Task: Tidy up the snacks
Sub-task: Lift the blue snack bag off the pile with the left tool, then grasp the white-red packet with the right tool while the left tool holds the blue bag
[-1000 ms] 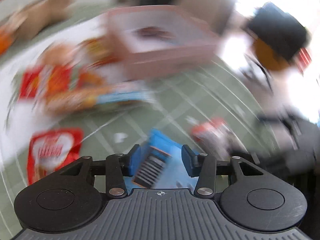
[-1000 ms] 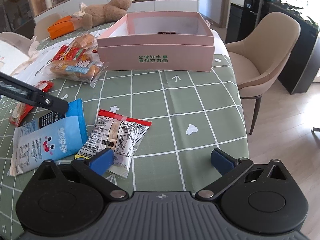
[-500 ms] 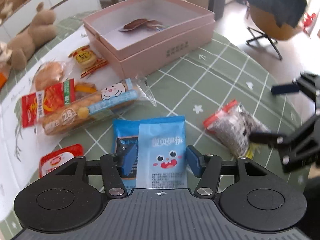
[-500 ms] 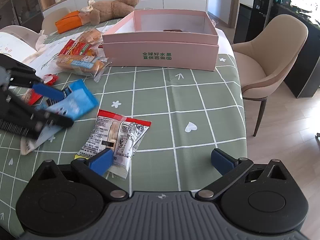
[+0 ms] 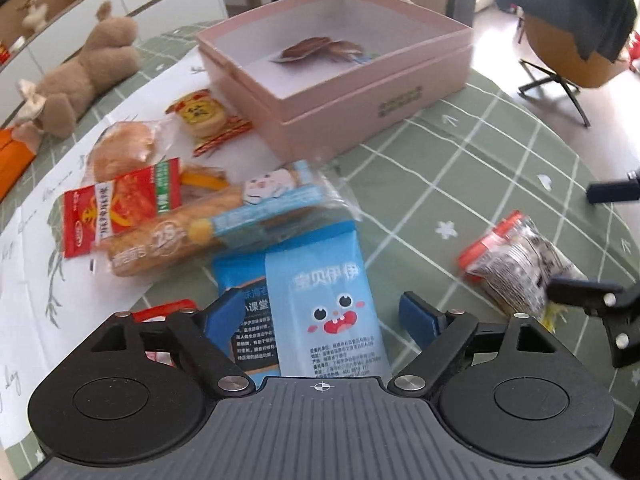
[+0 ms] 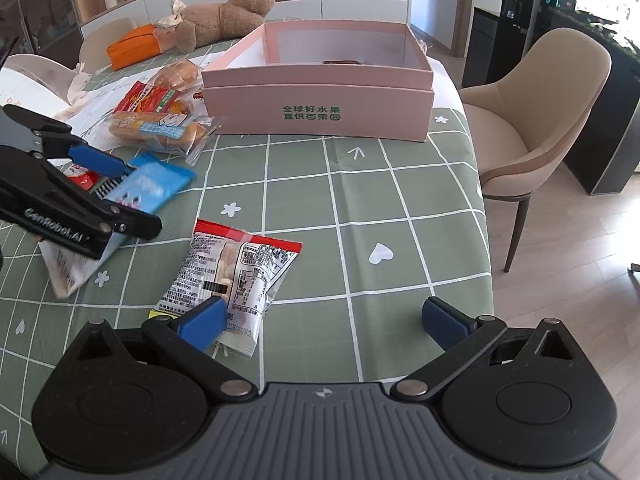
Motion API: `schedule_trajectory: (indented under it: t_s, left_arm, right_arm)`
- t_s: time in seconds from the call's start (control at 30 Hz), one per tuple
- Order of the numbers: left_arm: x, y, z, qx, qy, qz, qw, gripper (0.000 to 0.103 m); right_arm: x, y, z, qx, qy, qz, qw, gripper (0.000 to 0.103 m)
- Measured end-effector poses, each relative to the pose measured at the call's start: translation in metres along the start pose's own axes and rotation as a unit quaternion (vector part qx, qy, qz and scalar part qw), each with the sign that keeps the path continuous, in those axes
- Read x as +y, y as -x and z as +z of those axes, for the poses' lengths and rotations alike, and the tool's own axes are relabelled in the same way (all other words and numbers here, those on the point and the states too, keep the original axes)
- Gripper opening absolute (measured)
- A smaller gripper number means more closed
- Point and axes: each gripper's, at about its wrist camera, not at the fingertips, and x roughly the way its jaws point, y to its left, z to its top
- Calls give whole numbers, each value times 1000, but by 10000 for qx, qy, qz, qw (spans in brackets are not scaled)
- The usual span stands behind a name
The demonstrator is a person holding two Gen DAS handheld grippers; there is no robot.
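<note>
A light blue snack packet [image 5: 324, 280] with a cartoon face lies between the fingers of my left gripper [image 5: 320, 314], its far end over the bread wrapper. The jaws are opening; the right pad stands clear of the packet. The right wrist view shows the same left gripper [image 6: 120, 192] and blue packet [image 6: 154, 184] at the left. My right gripper [image 6: 322, 322] is open above the green checked cloth, its left finger over the near end of a red-topped clear snack bag [image 6: 236, 268]. An open pink box [image 6: 316, 112] stands at the back with one dark packet [image 5: 316, 48] inside.
Left of the box lie a long bread in a blue wrapper [image 5: 224, 224], a red packet [image 5: 120, 204], a round bun [image 5: 124, 148] and a yellow cake [image 5: 198, 114]. A teddy bear [image 6: 224, 20] and an orange box [image 6: 134, 46] lie behind. A beige chair [image 6: 540, 120] stands right of the table edge.
My left gripper's jaws have spread wide apart around the blue packet, and the gripper has sunk a little toward the table. The right gripper has stayed still.
</note>
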Motion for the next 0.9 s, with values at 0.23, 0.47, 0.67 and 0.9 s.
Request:
schedule_trajectory:
  t_s: [0.23,0.47,0.67,0.9]
  left_arm:
    - [36,24,2,-233,1014,-567,9930,73]
    - [71,27,-11,-465,1820,-152,9821,73]
    - [39,2,-6,-129,1352,-349,9901,79]
    - [14,-7,-1,27,1064,-369,9936,89]
  right_arm:
    - [2,2,-4,-92,-97,-81,9999,103]
    - [3,3,-8,-212,-87,-102,9997,103]
    - [4,3,-7,-223,-58,-91,9997,103]
    - [3,3,-9,-274,-37,-79,9996,103]
